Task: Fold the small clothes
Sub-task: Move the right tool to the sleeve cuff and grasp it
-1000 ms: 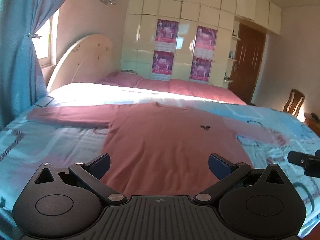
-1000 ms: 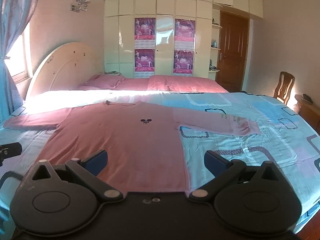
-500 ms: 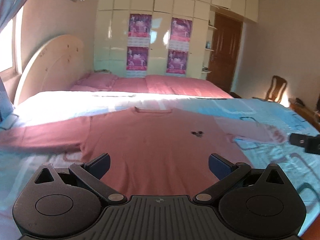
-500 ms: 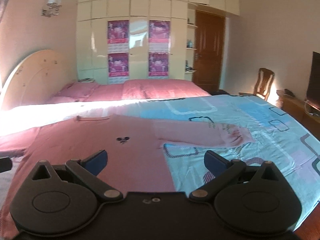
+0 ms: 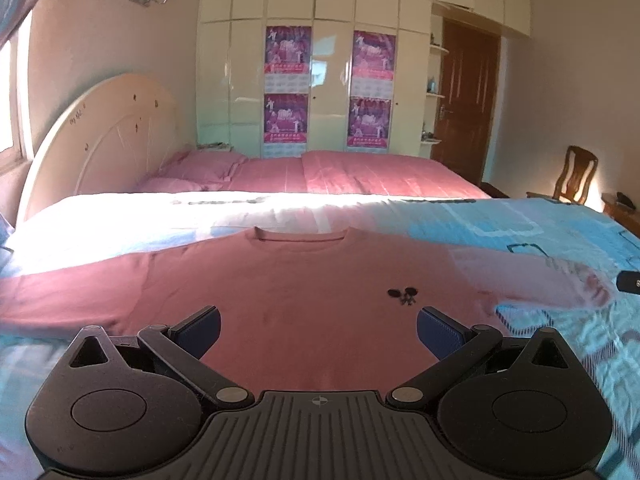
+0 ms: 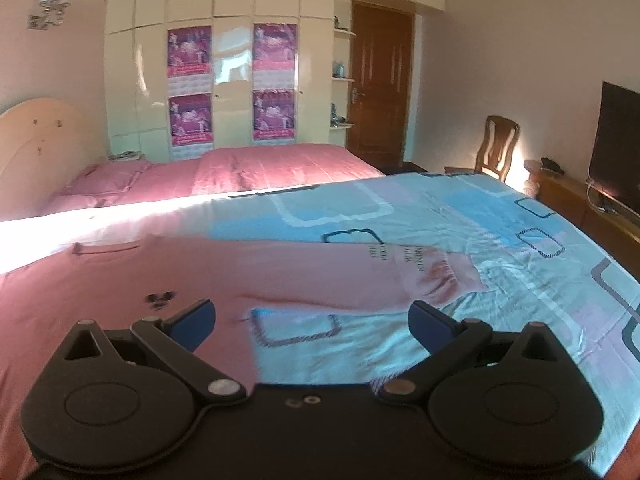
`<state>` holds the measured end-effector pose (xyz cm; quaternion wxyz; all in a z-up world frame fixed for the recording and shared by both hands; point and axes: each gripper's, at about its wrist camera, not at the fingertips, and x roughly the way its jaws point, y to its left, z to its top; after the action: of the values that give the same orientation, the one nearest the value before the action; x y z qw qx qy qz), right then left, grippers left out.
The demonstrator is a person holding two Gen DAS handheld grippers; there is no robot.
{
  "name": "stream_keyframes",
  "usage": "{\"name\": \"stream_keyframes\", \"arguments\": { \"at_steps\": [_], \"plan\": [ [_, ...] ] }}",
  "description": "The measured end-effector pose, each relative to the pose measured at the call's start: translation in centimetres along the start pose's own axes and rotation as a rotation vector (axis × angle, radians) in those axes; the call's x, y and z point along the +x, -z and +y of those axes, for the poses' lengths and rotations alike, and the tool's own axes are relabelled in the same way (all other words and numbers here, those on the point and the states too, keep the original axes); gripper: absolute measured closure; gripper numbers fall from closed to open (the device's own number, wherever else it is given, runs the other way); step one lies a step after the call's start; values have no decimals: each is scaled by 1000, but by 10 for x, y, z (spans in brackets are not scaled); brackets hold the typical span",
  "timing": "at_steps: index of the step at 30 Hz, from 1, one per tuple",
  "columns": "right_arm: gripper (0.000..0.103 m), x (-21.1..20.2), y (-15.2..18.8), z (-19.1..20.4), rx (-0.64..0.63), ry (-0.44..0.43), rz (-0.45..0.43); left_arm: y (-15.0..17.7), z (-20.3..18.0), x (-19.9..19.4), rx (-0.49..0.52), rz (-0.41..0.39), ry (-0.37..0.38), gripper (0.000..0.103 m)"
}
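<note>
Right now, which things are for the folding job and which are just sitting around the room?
For the job:
- pink long-sleeved shirt spread flat on the blue patterned bedspread
- left gripper, open
- right gripper, open

Just lying about:
- pink pillows
- wooden chair
- purple posters
- brown wooden door
- black television
</note>
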<state>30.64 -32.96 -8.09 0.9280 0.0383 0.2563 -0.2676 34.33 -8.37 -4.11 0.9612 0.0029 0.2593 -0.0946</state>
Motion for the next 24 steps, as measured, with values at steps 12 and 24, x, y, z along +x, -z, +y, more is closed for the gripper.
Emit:
{"name": "stream_keyframes", "arguments": {
  "at_steps": [12,24],
  "plan": [
    [24,125,-1,-131,224,122,43,-1,-101,104,-33,140,72,0],
    [57,217,34,-226,592,11,149,-11,-155,135,26,209,74,0]
  ]
}}
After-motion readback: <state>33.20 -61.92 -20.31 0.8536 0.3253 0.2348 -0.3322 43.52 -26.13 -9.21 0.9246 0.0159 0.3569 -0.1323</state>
